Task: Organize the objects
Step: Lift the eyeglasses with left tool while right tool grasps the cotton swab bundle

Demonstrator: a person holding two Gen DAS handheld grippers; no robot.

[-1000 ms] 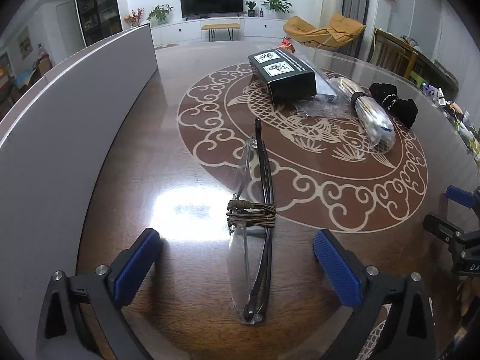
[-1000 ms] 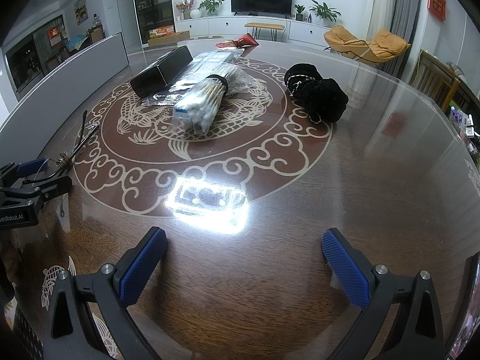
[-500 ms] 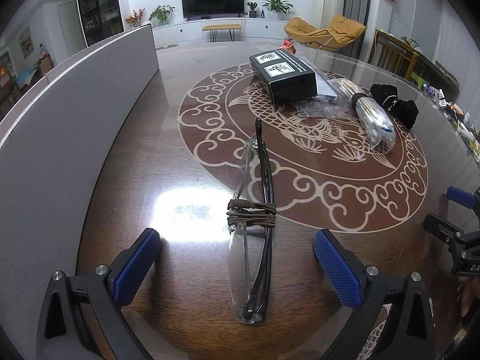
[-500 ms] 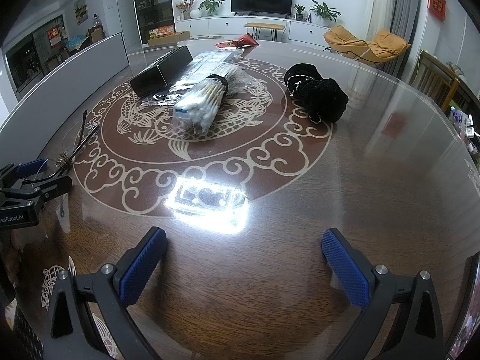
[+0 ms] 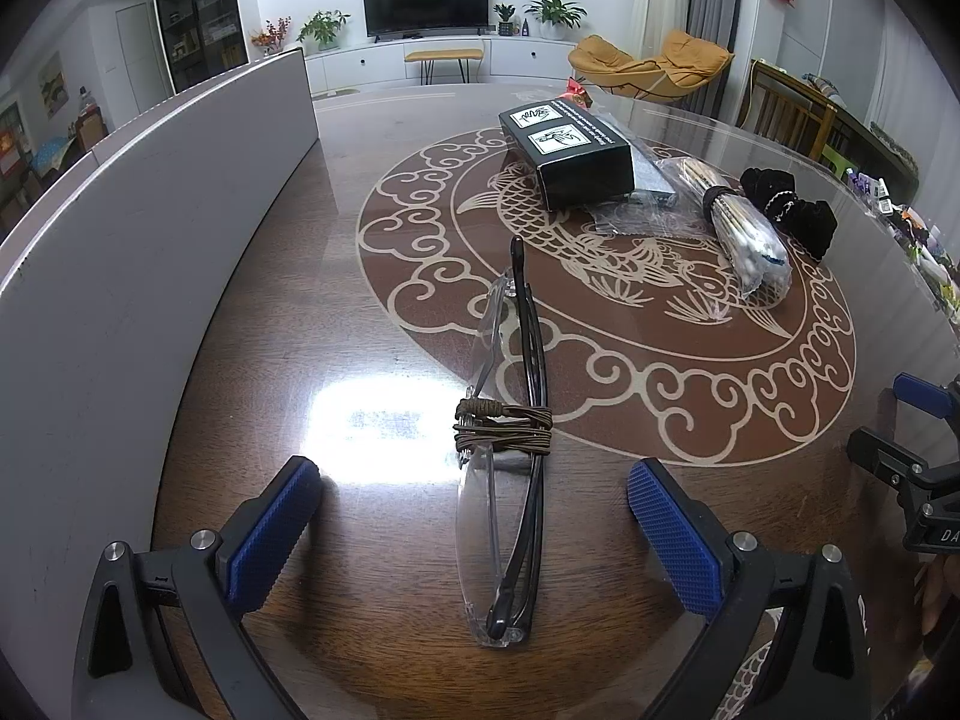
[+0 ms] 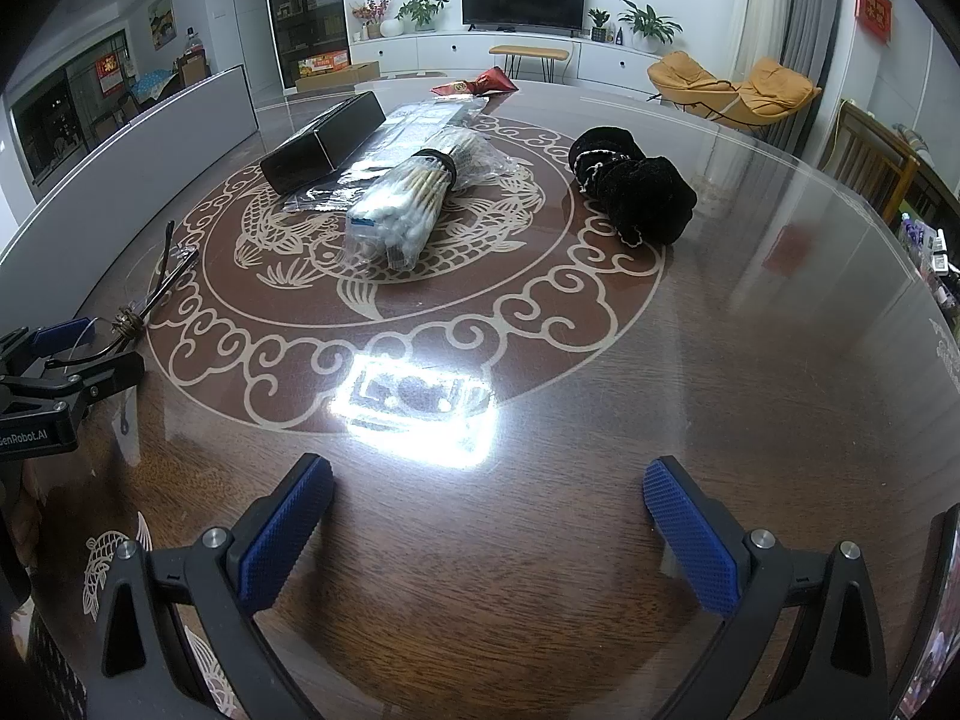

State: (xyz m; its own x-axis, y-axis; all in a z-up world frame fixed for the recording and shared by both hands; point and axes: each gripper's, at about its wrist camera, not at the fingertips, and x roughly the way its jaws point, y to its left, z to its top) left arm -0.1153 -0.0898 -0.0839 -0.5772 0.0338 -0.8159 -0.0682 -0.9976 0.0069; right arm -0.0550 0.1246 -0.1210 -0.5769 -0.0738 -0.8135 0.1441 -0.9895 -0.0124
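Note:
Folded rimless glasses [image 5: 507,468] with a brown cord wound round their middle lie flat on the wooden table, lengthwise between the blue pads of my open left gripper [image 5: 474,516]; the pads stand apart from them. The right wrist view shows the same glasses [image 6: 129,321] at far left beside the left gripper [image 6: 72,348]. My right gripper [image 6: 489,516] is open over bare table. Farther back lie a black box [image 5: 567,153], a bag of cotton swabs [image 6: 408,210] and a black fuzzy bundle [image 6: 636,186].
A long grey-white panel [image 5: 120,228] runs along the table's left side. A clear plastic sleeve [image 6: 420,120] lies behind the box, and a red packet [image 6: 480,84] sits at the far edge. Small items crowd the right rim [image 6: 930,252]. Bright lamp glare marks the tabletop.

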